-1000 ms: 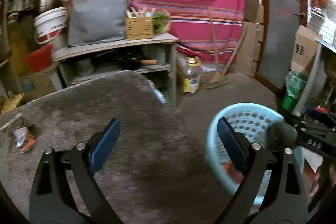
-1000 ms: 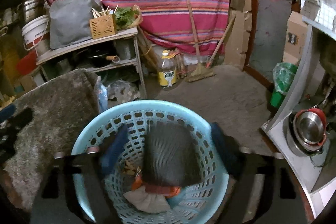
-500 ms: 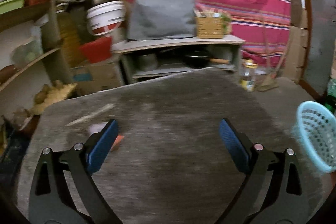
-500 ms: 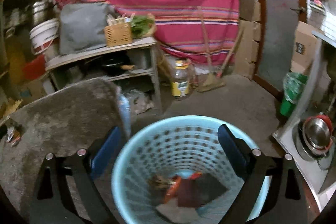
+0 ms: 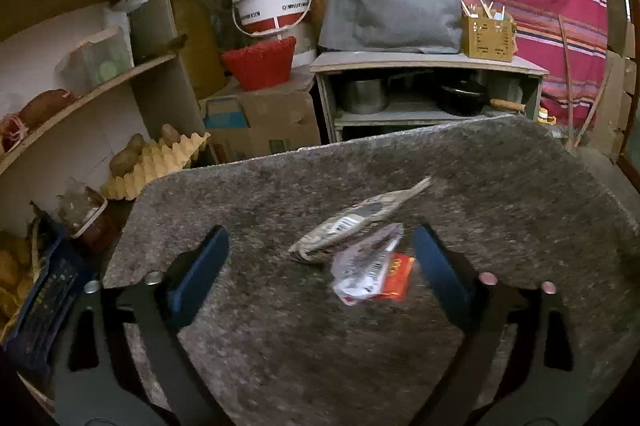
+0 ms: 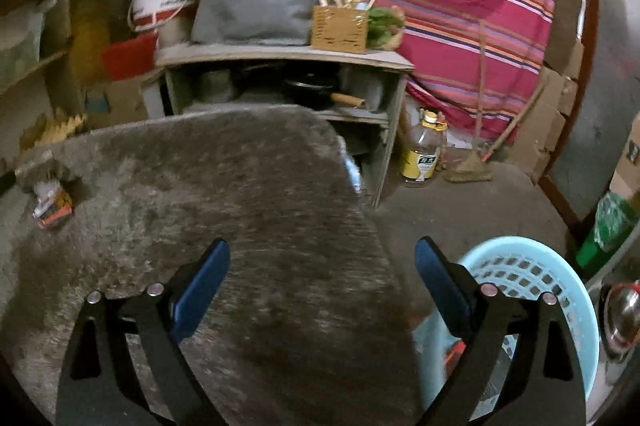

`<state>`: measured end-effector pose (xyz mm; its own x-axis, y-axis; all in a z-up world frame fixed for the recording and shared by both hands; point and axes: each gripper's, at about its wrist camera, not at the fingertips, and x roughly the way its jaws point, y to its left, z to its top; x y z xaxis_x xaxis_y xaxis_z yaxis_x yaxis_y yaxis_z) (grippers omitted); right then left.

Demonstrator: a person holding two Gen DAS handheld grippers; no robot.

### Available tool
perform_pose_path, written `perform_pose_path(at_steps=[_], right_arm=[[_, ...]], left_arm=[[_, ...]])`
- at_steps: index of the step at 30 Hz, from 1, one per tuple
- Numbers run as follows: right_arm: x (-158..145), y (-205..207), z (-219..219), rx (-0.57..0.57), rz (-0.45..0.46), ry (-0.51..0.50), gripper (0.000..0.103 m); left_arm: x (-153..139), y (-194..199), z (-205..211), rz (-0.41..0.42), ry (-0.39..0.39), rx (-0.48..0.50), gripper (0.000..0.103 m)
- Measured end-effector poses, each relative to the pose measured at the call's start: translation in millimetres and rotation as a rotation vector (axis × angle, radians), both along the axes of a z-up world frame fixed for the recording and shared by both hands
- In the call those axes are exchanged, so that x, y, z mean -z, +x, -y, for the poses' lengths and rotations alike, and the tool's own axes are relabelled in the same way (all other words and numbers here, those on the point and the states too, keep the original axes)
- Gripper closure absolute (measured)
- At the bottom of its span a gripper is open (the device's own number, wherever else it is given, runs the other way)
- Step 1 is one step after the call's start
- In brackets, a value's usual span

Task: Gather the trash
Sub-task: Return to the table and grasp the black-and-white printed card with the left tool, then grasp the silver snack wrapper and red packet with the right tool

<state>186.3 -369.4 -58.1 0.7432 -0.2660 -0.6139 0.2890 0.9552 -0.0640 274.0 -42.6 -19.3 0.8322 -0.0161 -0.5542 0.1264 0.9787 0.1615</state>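
1. The left gripper (image 5: 320, 262) is spread wide, its blue pads (image 5: 198, 266) well apart, holding nothing.
2. It hovers above a grey felt-covered table (image 5: 500, 194), and two pieces of trash lie between its fingers.
3. A crumpled white and red wrapper (image 5: 370, 272) lies just beside the right-hand pad; whether it touches the pad cannot be told.
4. A long flattened grey wrapper with a barcode (image 5: 356, 222) lies just behind it, slanting away toward the table's far right; the two overlap or touch at their near ends.
5. The right gripper (image 6: 322, 276) is equally wide open and empty, held over the near right part of the same table (image 6: 240, 194).
6. In the right wrist view the white and red wrapper (image 6: 50, 202) appears far off to the left on the table.
7. A light blue perforated basket (image 6: 532, 266) stands on the floor beside the table's right edge, partly behind the right gripper's right finger; something red-orange shows inside it.
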Motion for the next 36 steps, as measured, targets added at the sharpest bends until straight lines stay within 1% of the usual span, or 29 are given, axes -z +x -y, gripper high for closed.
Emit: perform_pose_path(at_steps=[1, 3, 5, 6, 7, 8, 10, 12, 14, 16, 22, 26, 28, 32, 34, 36], right_arm=[[1.1, 1.9, -1.1, -0.005, -0.002, 0.002, 0.011], [4.0, 7.7, -6.7, -0.019, -0.004, 0.013, 0.011], [6.1, 13.0, -14.8, -0.034, -0.006, 0.016, 0.011], [7.2, 15.9, -19.3, -0.042, -0.010, 0.013, 0.011], [9.1, 19.2, -24.0, -0.051, -0.014, 0.009, 0.011], [10.3, 21.3, -27.9, -0.058, -0.018, 0.004, 0.011], [12.6, 25.8, -36.7, -0.069, -0.024, -0.006, 0.011], [14.7, 29.9, -44.7, -0.086, -0.028, 0.000, 0.011], [17.2, 34.6, -54.6, -0.115, -0.032, 0.016, 0.011], [19.6, 38.0, -64.8, -0.135, -0.035, 0.022, 0.011], [27.1, 47.3, -100.3, -0.199, -0.068, 0.022, 0.011], [21.2, 57.0, -129.6, -0.245, -0.080, 0.077, 0.011], [18.9, 61.5, -144.4, -0.262, -0.080, 0.090, 0.011], [18.1, 74.4, -191.4, -0.336, -0.104, 0.079, 0.011], [17.8, 81.4, -214.4, -0.383, -0.106, 0.066, 0.011], [17.7, 89.3, -229.0, -0.397, -0.111, 0.038, 0.011]], left_arm=[[1.4, 1.6, 1.1, -0.003, 0.001, 0.007, 0.024], [5.7, 8.6, -0.9, -0.014, 0.003, 0.028, 0.029], [10.1, 15.4, 0.5, -0.025, 0.016, 0.048, 0.036], [11.7, 18.0, 1.7, -0.031, 0.020, 0.061, 0.044], [13.0, 20.4, 3.0, -0.039, 0.018, 0.081, 0.050], [13.8, 21.1, 4.1, -0.041, 0.016, 0.091, 0.053], [15.7, 22.0, 4.8, -0.047, 0.017, 0.109, 0.068], [17.1, 21.8, 3.5, -0.050, 0.019, 0.120, 0.076], [15.3, 19.2, 0.1, -0.038, 0.015, 0.124, 0.081], [12.3, 18.4, -6.1, -0.032, 0.011, 0.120, 0.095], [-9.9, 13.4, -35.3, 0.017, 0.041, 0.078, 0.097], [-23.8, 12.9, -57.8, 0.041, 0.042, 0.042, 0.097], [-27.1, 14.9, -67.4, 0.038, 0.040, 0.026, 0.097], [-30.5, 13.7, -89.1, 0.037, 0.046, -0.006, 0.097], [-30.5, 10.6, -99.5, 0.037, 0.032, -0.017, 0.097], [-28.2, 6.6, -109.7, 0.031, 0.013, -0.030, 0.097]])
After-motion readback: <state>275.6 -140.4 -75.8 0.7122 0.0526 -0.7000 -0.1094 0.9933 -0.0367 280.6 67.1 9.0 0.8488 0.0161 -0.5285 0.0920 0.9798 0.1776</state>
